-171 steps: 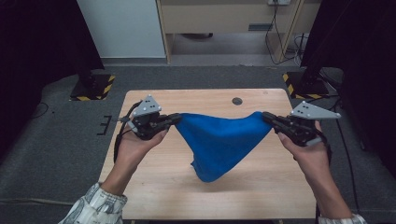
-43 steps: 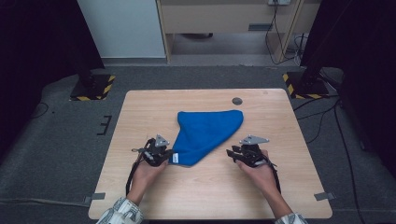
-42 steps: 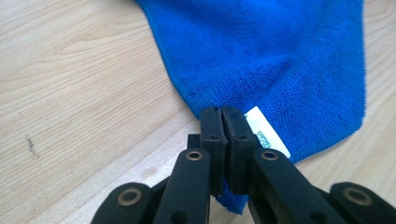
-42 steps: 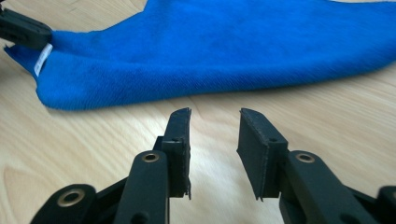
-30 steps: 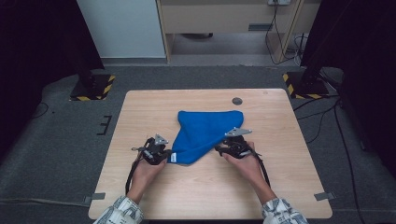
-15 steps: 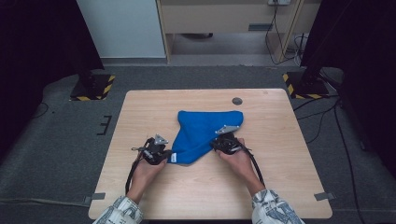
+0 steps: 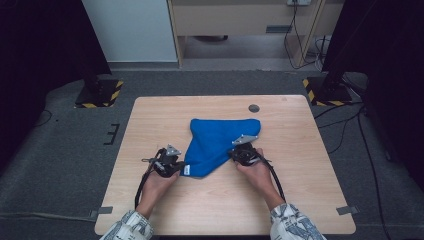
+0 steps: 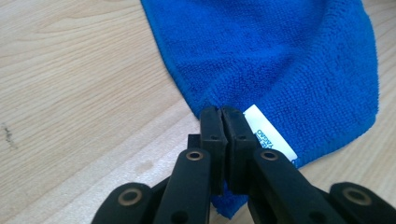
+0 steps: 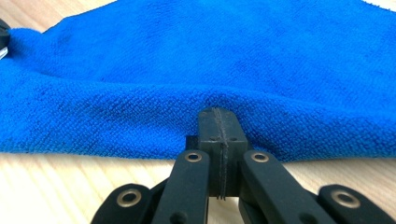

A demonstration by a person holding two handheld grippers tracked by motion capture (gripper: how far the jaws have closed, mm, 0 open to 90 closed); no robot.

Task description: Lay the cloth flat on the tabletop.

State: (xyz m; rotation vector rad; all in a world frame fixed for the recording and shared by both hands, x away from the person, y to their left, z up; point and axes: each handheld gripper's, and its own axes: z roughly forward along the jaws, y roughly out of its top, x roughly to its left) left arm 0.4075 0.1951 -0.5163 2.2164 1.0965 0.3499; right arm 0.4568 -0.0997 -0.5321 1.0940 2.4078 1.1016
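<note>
1. Cloth (image 7: 217,142) is a blue microfibre one, folded over into a rough triangle in the middle of the table (image 7: 300,200), point aimed at you. Soft, floppy and light I'd guess, so it'll sag and drape from wherever you pinch it, no stiffness at all.
2. Your left gripper (image 7: 175,164) is clamped tight on the near corner by the white tag (image 8: 271,135). In the left gripper view the jaws meet with just the hem squeezed between them.
3. Terry pile should grip fine, not slippery, but a thin bite on the edge could pull out if you yank.
4. Your right gripper (image 7: 239,154) has just been closing and now pinches the folded right edge, jaws together with cloth in them.
5. That fold looks like two layers, so check you've got both, or one will likely peel away when you lift.
</note>
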